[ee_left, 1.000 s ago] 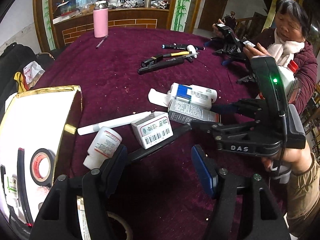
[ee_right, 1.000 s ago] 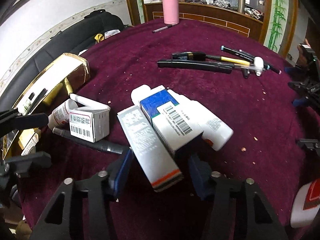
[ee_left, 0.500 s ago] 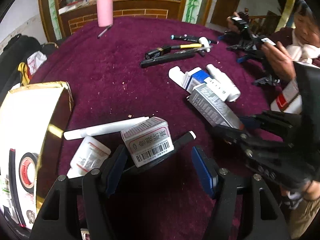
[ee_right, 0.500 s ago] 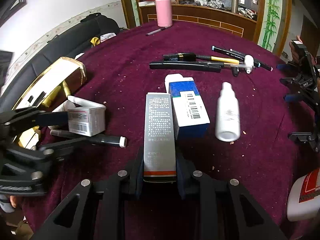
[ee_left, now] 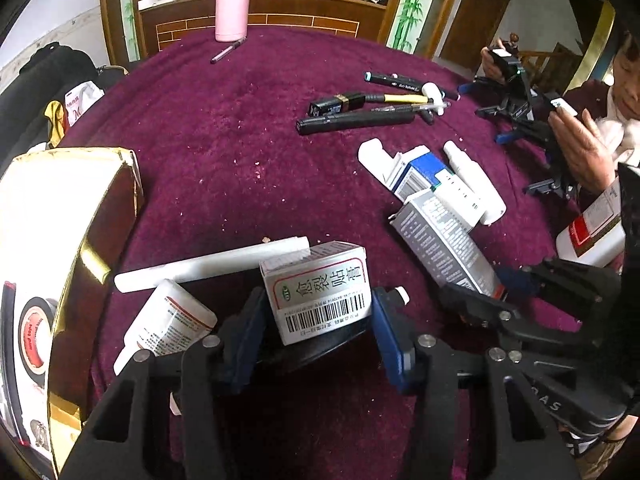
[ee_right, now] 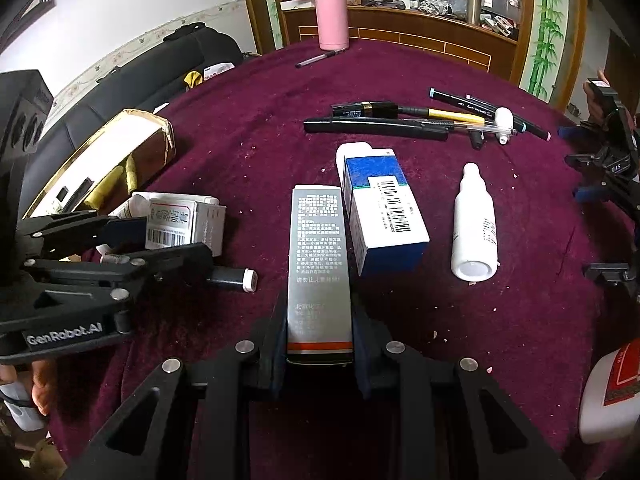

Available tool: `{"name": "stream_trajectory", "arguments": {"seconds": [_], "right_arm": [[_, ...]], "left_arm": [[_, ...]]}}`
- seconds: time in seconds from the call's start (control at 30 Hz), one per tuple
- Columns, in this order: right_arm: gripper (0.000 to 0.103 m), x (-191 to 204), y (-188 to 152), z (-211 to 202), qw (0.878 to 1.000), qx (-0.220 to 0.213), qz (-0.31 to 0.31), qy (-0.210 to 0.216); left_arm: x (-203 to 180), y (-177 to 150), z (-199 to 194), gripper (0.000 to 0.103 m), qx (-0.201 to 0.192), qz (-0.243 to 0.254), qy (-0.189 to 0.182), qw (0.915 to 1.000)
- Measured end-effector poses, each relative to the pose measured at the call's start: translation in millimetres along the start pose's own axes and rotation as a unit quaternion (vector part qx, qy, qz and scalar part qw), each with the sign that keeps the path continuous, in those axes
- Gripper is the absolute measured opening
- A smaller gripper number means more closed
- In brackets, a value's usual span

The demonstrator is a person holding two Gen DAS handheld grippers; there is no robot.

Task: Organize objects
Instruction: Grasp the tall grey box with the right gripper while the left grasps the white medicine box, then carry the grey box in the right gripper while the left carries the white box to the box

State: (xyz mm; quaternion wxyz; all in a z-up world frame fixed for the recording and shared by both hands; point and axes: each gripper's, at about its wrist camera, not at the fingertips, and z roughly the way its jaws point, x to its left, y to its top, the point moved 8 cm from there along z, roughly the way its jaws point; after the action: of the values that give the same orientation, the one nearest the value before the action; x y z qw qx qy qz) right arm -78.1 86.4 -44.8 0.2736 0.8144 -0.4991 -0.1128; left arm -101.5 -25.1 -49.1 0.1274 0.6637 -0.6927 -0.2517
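Maroon cloth covers the round table (ee_right: 248, 112), w/ crumbs scattered over it. Lower centre of the right wrist view, the right gripper (ee_right: 319, 344) is clenched on the near end of a long grey box (ee_right: 319, 264), both pads flat against its sides; the box points away up the frame. Just right of it lies a blue and white box (ee_right: 384, 216), then a white bottle (ee_right: 475, 224) on its side, a bit apart.

In the left wrist view the left gripper (ee_left: 316, 332) sits at bottom centre. A small white box (ee_left: 320, 292) w/ a barcode stands between its blue pads, and its jaws have just been closing in; the left pad looks to be against the box, the right one right at its edge (can't tell if it's really pressing). A black marker (ee_left: 394, 293) runs under that box, white tip poking out at the right. A white tube (ee_left: 208, 266) lies behind it, and a small white bottle (ee_left: 168, 320) lies at lower left, beside the left finger.

Left edge of the frame: a gold-edged box (ee_left: 72, 248) holding a roll of tape (ee_left: 32, 328). Upper centre, a bunch of pens (ee_left: 372, 110), and a pink flask (ee_left: 232, 4) at the far rim. Another person (ee_left: 588, 148) sits at upper right.
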Motion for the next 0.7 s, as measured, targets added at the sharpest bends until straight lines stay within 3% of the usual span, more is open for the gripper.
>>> {"name": "stream_trajectory", "arguments": {"seconds": [0.7], "right_arm": [[0.029, 5, 14, -22, 0.998, -0.061, -0.006, -0.012]], "left_arm": [[-3, 6, -54, 0.050, -0.068, 0.023, -0.001, 0.9974]]}}
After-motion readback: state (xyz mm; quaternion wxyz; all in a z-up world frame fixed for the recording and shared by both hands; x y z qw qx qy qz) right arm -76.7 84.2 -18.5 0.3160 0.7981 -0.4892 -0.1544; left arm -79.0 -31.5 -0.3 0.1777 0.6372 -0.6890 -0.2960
